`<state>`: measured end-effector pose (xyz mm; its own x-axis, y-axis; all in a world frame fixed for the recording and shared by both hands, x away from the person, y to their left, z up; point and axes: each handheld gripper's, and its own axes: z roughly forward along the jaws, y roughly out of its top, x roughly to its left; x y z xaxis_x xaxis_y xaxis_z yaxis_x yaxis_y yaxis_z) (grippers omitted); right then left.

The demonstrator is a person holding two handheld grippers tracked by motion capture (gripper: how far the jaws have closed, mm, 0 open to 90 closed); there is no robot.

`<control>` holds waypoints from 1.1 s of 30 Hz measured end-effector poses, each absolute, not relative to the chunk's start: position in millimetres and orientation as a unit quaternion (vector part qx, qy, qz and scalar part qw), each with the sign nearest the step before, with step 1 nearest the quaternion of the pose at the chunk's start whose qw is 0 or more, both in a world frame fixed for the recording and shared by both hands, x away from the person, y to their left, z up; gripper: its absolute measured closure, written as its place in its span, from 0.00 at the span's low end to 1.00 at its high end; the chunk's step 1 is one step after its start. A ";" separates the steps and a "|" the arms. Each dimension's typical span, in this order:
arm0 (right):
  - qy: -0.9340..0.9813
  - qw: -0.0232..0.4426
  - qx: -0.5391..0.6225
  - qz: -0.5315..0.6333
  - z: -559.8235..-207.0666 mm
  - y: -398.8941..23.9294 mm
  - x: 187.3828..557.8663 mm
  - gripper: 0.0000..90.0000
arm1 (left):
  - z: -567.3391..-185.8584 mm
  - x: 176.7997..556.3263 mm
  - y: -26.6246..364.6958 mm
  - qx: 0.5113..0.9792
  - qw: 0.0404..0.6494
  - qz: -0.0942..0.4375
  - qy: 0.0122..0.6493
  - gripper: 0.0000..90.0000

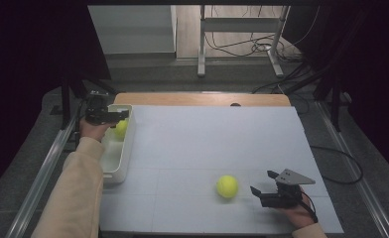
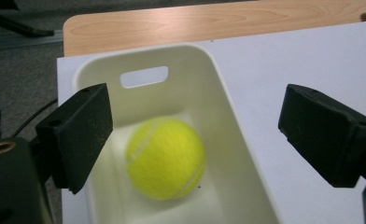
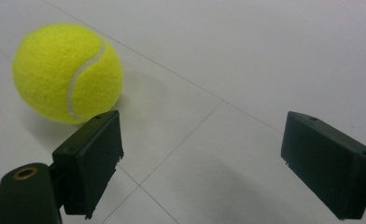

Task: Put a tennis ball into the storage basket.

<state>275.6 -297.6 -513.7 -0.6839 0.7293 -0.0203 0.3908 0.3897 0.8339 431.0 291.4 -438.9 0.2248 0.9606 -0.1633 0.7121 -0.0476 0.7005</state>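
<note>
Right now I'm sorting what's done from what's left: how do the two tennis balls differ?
The tennis ball in the bin lies inside the white plastic bin, under the open left gripper; the tennis ball on the table lies bare on the white table cover. The binned one is at the table's left edge, blurred in the left gripper view; the other is near the front, just left of the open right gripper. Both are yellow-green, neither gripped.

We find the left tongs (image 1: pixel 124 114) over the white bin (image 1: pixel 125 148) holding one tennis ball (image 1: pixel 121 128), a second ball (image 1: pixel 227 186) on the worktop (image 1: pixel 207 144) beside the right tongs (image 1: pixel 262 182).
</note>
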 end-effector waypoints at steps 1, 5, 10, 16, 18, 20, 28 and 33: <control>0.810 0.197 0.345 0.431 -513.7 -297.6 275.6 0.15 | -438.6 430.5 290.9 0.702 0.349 0.179 0.595 0.12; 0.809 0.197 0.346 0.432 -513.4 -298.0 275.6 0.15 | -435.7 425.7 288.2 0.708 0.355 0.180 0.584 0.12; 0.809 0.196 0.345 0.433 -513.5 -297.7 275.6 0.15 | -432.3 418.6 285.7 0.709 0.372 0.181 0.570 0.13; 0.808 0.197 0.346 0.435 -513.0 -297.9 275.8 0.15 | -429.0 408.2 281.2 0.710 0.401 0.170 0.554 0.13; 0.807 0.197 0.347 0.435 -512.9 -298.0 275.9 0.15 | -428.3 405.1 279.1 0.711 0.406 0.168 0.548 0.13; 0.807 0.196 0.347 0.436 -512.8 -298.3 276.3 0.15 | -427.7 401.6 275.3 0.715 0.410 0.168 0.540 0.13; 0.803 0.195 0.350 0.440 -512.2 -299.4 277.7 0.15 | -422.7 391.6 261.5 0.721 0.433 0.163 0.516 0.13; 0.800 0.193 0.354 0.443 -512.0 -300.5 278.4 0.15 | -419.4 389.4 255.3 0.726 0.440 0.159 0.504 0.13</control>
<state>278.4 -300.5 -512.0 -0.6740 0.7387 0.0047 0.3955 0.3555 0.8469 389.4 255.3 -419.4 0.4402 0.8725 -0.2120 0.5920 -0.1045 0.7991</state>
